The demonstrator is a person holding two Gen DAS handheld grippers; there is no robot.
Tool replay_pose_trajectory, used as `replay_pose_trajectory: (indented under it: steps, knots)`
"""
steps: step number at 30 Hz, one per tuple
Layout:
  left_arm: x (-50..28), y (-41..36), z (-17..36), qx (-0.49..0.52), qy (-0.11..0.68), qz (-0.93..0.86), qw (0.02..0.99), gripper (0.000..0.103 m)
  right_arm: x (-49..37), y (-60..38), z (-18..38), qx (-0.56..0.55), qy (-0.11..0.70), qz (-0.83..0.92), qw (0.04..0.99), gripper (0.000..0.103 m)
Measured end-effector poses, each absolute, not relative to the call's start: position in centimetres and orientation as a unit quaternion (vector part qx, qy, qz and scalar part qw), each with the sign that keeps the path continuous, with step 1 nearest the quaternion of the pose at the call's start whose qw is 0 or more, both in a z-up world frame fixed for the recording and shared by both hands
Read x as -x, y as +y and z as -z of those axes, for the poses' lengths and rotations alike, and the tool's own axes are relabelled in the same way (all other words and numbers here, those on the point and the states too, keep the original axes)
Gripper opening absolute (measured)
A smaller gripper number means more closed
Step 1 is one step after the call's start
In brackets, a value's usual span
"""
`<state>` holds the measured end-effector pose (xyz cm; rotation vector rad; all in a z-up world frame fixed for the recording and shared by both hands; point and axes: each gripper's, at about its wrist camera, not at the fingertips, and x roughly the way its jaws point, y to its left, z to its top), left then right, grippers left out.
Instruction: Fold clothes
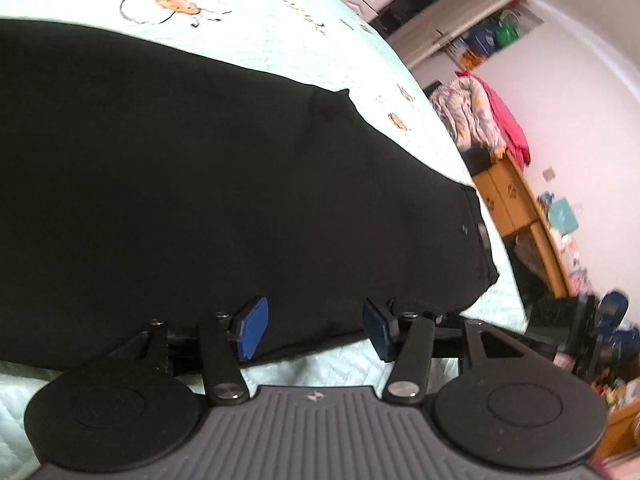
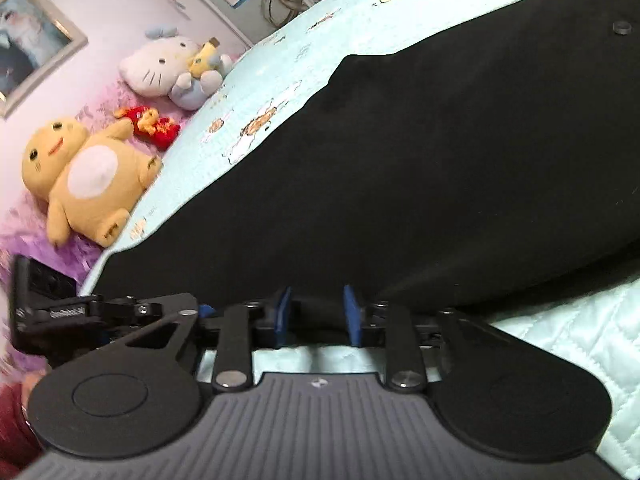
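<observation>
Black garment (image 1: pixel 180 184) lies limp on the bed (image 1: pixel 280 40); best taken at the near hem. Left hand-held gripper (image 1: pixel 314 330) and right hand-held gripper (image 2: pixel 317 316) are held apart, nothing clamped.

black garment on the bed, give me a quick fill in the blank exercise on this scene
1. The garment spread on the bedspread is ____ in colour.
2. The pads of the left gripper are ____ in colour.
3. In the right wrist view, the white cat plush lies farther from the right gripper than the ____ plush.
4. The bedspread is printed with ____.

Missing words: black; blue; yellow; bees
</observation>
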<state>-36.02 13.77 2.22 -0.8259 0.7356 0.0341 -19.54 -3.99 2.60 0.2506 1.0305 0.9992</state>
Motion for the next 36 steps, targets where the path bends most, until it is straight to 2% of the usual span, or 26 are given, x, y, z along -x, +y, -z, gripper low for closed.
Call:
replay_pose_trajectory:
  steps: [3, 7, 10, 11, 12, 13, 15, 16, 19, 21, 24, 28, 34, 36]
  knots:
    - [36.2, 13.8, -2.7, 0.385, 0.349, -0.027, 0.854, 0.055, 19.2, -3.4, -3.6, -0.083, 0.478, -0.447, 0.752, 0.021]
    - [36.6, 13.2, -3.9, 0.365, 0.332, -0.017, 0.870, 0.056, 20.5, -2.5, -6.0, -0.097, 0.453, -0.471, 0.751, 0.024]
    - [36.5, 13.4, -2.3, 0.381, 0.346, -0.011, 0.857, 0.056, 20.7, -1.6, -5.1, -0.115, 0.460, -0.488, 0.733, 0.028]
    - [36.6, 13.7, -1.8, 0.386, 0.346, -0.012, 0.855, 0.050, 20.7, -1.1, -4.4, -0.111, 0.472, -0.487, 0.727, 0.028]
    - [36.8, 14.0, -1.3, 0.392, 0.346, -0.013, 0.852, 0.041, 20.6, -0.7, -3.4, -0.096, 0.490, -0.479, 0.722, 0.025]
    - [36.9, 14.3, -1.0, 0.399, 0.346, -0.014, 0.849, 0.038, 21.0, -1.1, -2.8, -0.089, 0.484, -0.476, 0.728, 0.014]
    - [37.2, 14.9, -1.0, 0.415, 0.346, -0.013, 0.841, 0.038, 21.5, -1.8, -2.3, -0.081, 0.477, -0.474, 0.735, 0.007]
    - [37.3, 15.0, -1.1, 0.418, 0.346, -0.013, 0.840, 0.038, 21.2, -2.0, -2.4, -0.086, 0.484, -0.472, 0.732, 0.006]
    - [37.6, 15.0, -2.1, 0.410, 0.346, -0.013, 0.844, 0.041, 20.4, -1.6, -3.3, -0.071, 0.500, -0.469, 0.724, 0.008]
    - [38.0, 15.1, -2.8, 0.412, 0.333, -0.012, 0.848, 0.054, 20.0, -1.5, -4.1, -0.074, 0.504, -0.473, 0.719, 0.014]
    - [38.4, 15.8, -3.6, 0.407, 0.305, -0.019, 0.861, 0.057, 18.8, -1.6, -5.2, -0.117, 0.494, -0.487, 0.710, 0.018]
    - [37.2, 16.1, -2.6, 0.448, 0.295, -0.013, 0.844, 0.057, 15.5, -1.7, -5.8, -0.205, 0.479, -0.483, 0.704, 0.018]
    - [32.1, 13.3, -1.8, 0.423, 0.307, 0.058, 0.850, 0.057, 9.0, -0.3, -4.8, -0.303, 0.470, -0.439, 0.703, 0.018]
    - [31.0, 12.9, -0.1, 0.421, 0.332, 0.071, 0.841, 0.045, 7.4, 0.4, -4.5, -0.309, 0.468, -0.431, 0.707, 0.018]
